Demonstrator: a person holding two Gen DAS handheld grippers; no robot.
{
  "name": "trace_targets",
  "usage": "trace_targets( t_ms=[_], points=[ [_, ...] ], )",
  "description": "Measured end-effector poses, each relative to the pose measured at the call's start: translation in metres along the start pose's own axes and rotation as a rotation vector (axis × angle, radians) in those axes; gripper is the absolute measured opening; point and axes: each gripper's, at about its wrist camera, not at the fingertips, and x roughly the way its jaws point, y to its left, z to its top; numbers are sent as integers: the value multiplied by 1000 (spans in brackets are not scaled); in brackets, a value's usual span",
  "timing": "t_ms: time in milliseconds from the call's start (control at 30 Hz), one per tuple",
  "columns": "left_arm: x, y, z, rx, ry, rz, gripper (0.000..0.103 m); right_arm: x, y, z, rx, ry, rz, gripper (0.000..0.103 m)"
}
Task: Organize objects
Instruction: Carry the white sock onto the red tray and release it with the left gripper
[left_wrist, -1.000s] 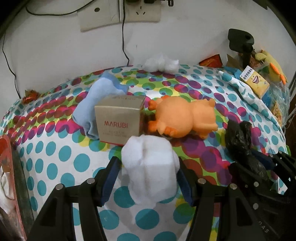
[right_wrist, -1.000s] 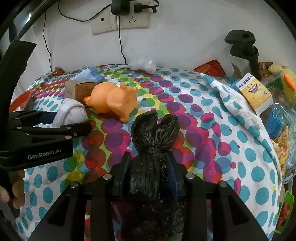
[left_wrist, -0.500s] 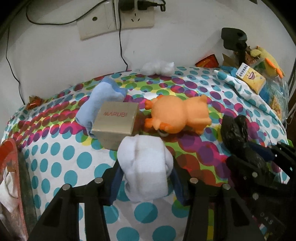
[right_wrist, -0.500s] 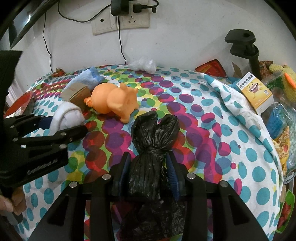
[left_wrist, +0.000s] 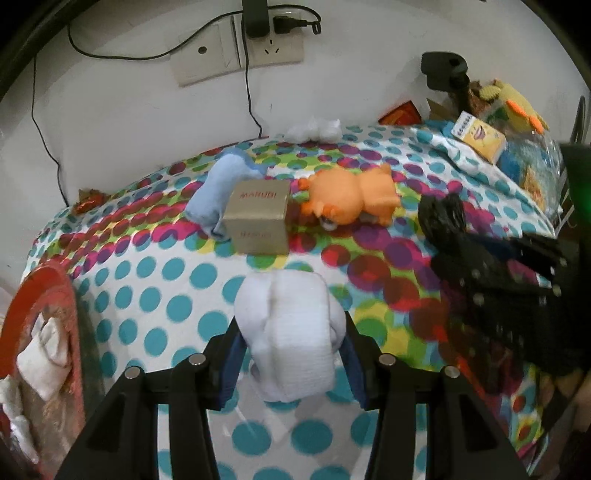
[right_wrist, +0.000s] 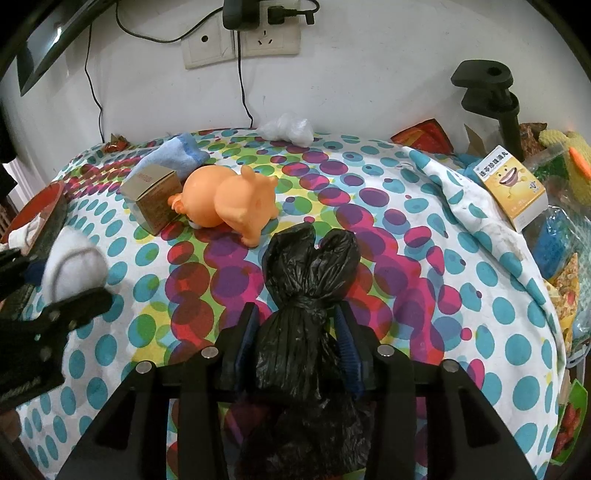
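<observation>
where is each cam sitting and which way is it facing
Left wrist: on the left gripper, looking down along its fingers, shut on a white rolled cloth, toward the wall; the right gripper shows at right.
Right wrist: on the right gripper, whose fingers are opening around a black bag, facing the same wall; the left gripper shows at left.
Both share the orange toy, the Marubi box and the dotted tablecloth.

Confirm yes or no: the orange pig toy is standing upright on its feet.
No, the orange pig toy lies tipped on its side beside the gold box.
</observation>
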Motion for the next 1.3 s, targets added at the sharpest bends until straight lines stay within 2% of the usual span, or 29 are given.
trace_targets(
  t_ms=[267, 600, 667, 867, 967, 1300],
  points=[
    [-17, 14, -21, -48, 31, -14, 48, 1, 3, 1, -4, 2, -5, 45],
    [-45, 46, -38, -105, 42, 48, 48, 2, 4, 1, -7, 3, -4, 47],
    [-51, 52, -43, -120, 45, 36, 48, 3, 5, 1, -10, 3, -3, 48],
    [-72, 71, -63, -146, 52, 70, 48, 4, 5, 2, -11, 4, -4, 49],
    [-85, 89, -70, -185, 48, 80, 48, 4, 6, 2, -10, 4, -2, 49],
    [-124, 177, -84, -340, 21, 192, 48, 3, 6, 2, -10, 4, -5, 49]
  ],
)
